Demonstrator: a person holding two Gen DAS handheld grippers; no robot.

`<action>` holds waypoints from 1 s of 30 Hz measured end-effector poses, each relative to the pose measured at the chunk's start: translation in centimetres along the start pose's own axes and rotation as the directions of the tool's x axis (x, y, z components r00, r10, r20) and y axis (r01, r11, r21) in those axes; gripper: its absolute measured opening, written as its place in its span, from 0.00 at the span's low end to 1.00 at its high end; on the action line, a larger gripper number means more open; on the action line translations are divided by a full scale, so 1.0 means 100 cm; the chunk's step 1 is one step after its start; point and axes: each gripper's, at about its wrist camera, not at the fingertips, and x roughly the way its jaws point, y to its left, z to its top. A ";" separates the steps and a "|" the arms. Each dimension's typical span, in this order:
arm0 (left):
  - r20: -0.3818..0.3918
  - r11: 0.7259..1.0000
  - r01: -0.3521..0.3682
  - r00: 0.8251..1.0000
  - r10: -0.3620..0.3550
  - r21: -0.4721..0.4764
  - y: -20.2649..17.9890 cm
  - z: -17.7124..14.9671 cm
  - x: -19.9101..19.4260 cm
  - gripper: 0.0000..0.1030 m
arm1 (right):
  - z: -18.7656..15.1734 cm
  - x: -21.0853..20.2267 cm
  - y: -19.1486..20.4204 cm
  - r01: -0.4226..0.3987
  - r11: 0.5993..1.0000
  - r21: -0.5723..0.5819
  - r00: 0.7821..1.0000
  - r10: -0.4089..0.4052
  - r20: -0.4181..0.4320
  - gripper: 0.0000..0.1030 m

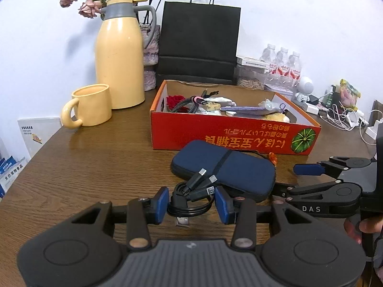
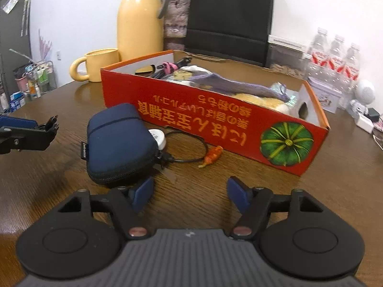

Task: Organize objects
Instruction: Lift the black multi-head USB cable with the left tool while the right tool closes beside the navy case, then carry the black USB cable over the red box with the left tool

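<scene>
My left gripper (image 1: 191,204) is shut on a coiled black cable (image 1: 189,198) whose plugs stick up over a navy zip pouch (image 1: 225,167). The pouch lies on the wooden table in front of a red cardboard box (image 1: 234,136) that holds cables, a purple cloth and other small items. My right gripper (image 2: 191,192) stands open just above the table with nothing between its pads; its left pad sits beside the near corner of the pouch (image 2: 117,141). Beside the box (image 2: 215,119) lie a small orange figure (image 2: 211,156), a thin black cord (image 2: 191,143) and a white round piece (image 2: 158,137).
A yellow thermos jug (image 1: 119,55) and a yellow mug (image 1: 91,105) stand at the back left. A black paper bag (image 1: 198,43) stands behind the box. Water bottles (image 1: 282,64) and a tangle of chargers (image 1: 340,117) fill the back right. The table's edge runs along the left.
</scene>
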 end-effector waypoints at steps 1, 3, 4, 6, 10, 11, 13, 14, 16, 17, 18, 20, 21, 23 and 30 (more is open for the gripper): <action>0.000 1.000 -0.001 1.000 0.001 -0.002 0.001 0.000 0.000 0.39 | 0.001 0.001 0.000 -0.011 1.000 -0.003 1.000 0.011 0.000 0.59; -0.001 1.000 -0.004 1.000 0.004 -0.004 0.002 0.000 0.001 0.39 | 0.003 0.003 -0.001 -0.041 0.999 -0.002 0.999 0.041 0.002 0.49; -0.001 1.000 -0.005 1.000 0.005 -0.006 0.003 0.000 0.001 0.39 | 0.004 0.004 -0.001 -0.056 0.998 -0.006 0.998 0.056 0.004 0.42; -0.001 1.000 -0.006 1.000 0.006 -0.010 0.004 0.000 0.002 0.39 | 0.005 0.005 0.001 -0.081 0.996 -0.021 0.997 0.082 0.007 0.28; -0.004 1.000 -0.009 1.000 0.009 -0.016 0.005 0.000 0.003 0.39 | 0.005 0.004 0.010 -0.119 0.991 -0.062 0.993 0.119 0.007 0.03; -0.004 1.000 -0.009 1.000 0.009 -0.016 0.005 0.000 0.003 0.39 | 0.004 0.002 0.012 -0.102 0.992 -0.074 0.995 0.103 0.009 0.03; -0.004 1.000 -0.010 1.000 0.010 -0.018 0.006 0.000 0.002 0.39 | 0.001 -0.004 0.017 -0.083 0.993 -0.088 0.996 0.085 0.019 0.02; -0.002 1.000 -0.010 1.000 0.010 -0.018 0.006 0.000 0.001 0.39 | -0.001 -0.009 0.018 -0.072 0.994 -0.087 0.997 0.075 0.034 0.02; 0.001 1.000 -0.011 1.000 0.011 -0.020 0.006 0.000 0.000 0.39 | -0.005 -0.020 0.018 -0.031 0.996 -0.089 0.997 0.037 0.072 0.02; 0.003 1.000 -0.011 1.000 0.011 -0.020 0.006 0.000 0.000 0.39 | -0.007 -0.025 0.017 -0.014 0.996 -0.086 0.996 0.021 0.087 0.02; 0.005 1.000 -0.010 1.000 0.011 -0.021 0.005 0.001 -0.001 0.39 | -0.009 -0.030 0.015 0.004 0.997 -0.079 0.995 0.004 0.103 0.02; 0.010 1.000 -0.009 1.000 0.009 -0.021 0.004 0.001 -0.002 0.39 | -0.012 -0.044 0.009 0.051 0.997 -0.057 0.987 -0.041 0.152 0.02; 0.012 1.000 -0.006 1.000 0.007 -0.021 0.004 0.002 -0.003 0.39 | -0.012 -0.050 0.006 0.066 0.997 -0.042 0.983 -0.057 0.173 0.02; 0.015 1.000 -0.003 1.000 0.004 -0.020 0.002 0.003 -0.003 0.39 | -0.011 -0.063 -0.002 0.062 0.998 -0.011 0.977 -0.059 0.204 0.02; 0.041 1.000 0.013 0.999 -0.013 -0.007 -0.009 0.012 -0.007 0.39 | -0.001 -0.082 -0.007 0.057 0.998 0.009 0.959 -0.058 0.278 0.02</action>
